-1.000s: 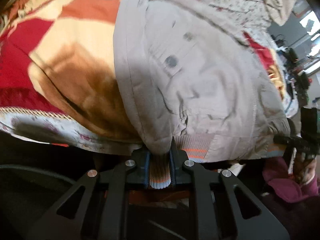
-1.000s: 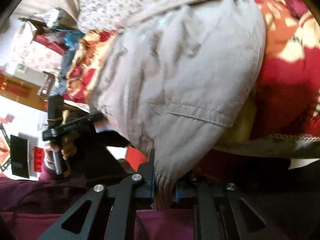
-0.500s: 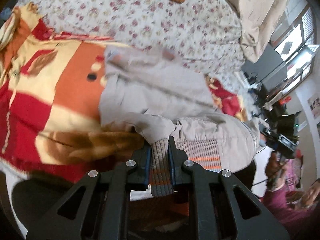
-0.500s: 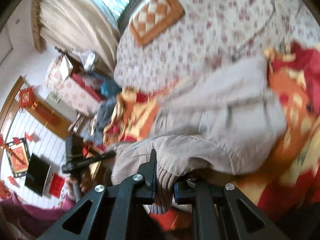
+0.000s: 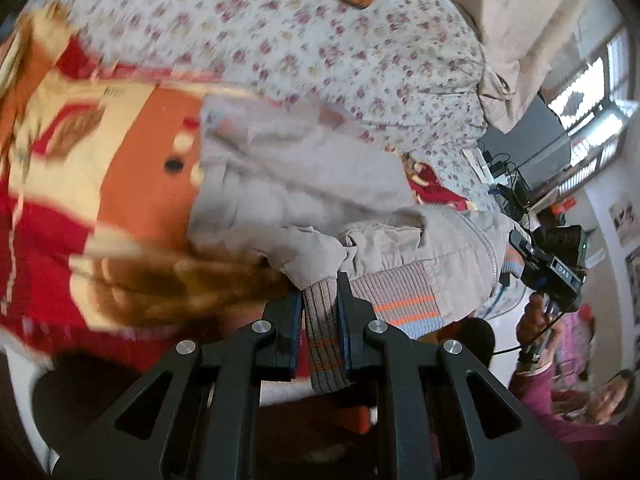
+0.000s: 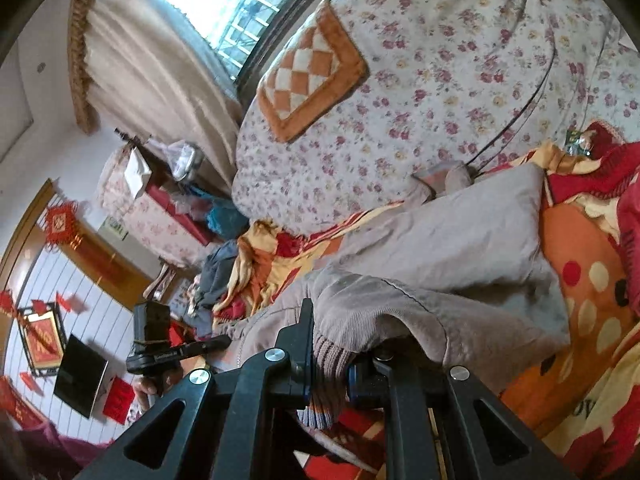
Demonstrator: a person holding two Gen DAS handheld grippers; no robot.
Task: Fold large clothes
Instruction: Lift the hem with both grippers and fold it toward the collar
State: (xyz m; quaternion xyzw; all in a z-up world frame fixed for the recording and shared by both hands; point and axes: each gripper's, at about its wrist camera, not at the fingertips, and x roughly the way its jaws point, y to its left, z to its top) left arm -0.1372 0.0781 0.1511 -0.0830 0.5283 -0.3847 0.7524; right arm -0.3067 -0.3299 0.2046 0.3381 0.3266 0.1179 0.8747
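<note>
A grey-beige jacket (image 5: 304,184) with a ribbed, orange-and-blue striped hem lies on a red, orange and cream blanket (image 5: 80,184) on the bed. My left gripper (image 5: 319,320) is shut on the ribbed hem (image 5: 324,336) at one bottom corner. My right gripper (image 6: 328,364) is shut on the ribbed hem (image 6: 328,368) at the other corner. The hem end is lifted and folds over towards the rest of the jacket (image 6: 452,236), which lies flat further up the bed. The other gripper shows at the right edge of the left wrist view (image 5: 556,264) and at the left of the right wrist view (image 6: 160,344).
A floral quilt (image 6: 440,80) with an orange checked patch (image 6: 312,76) covers the far half of the bed. A heap of clothes (image 6: 224,276) sits at the bed's left side. Curtains (image 6: 152,76), a window and furniture stand beyond.
Both grippers have risen and swung up with the hem, from looking down on the flat jacket to looking along the bed. The hem end now lifts over the jacket's body.
</note>
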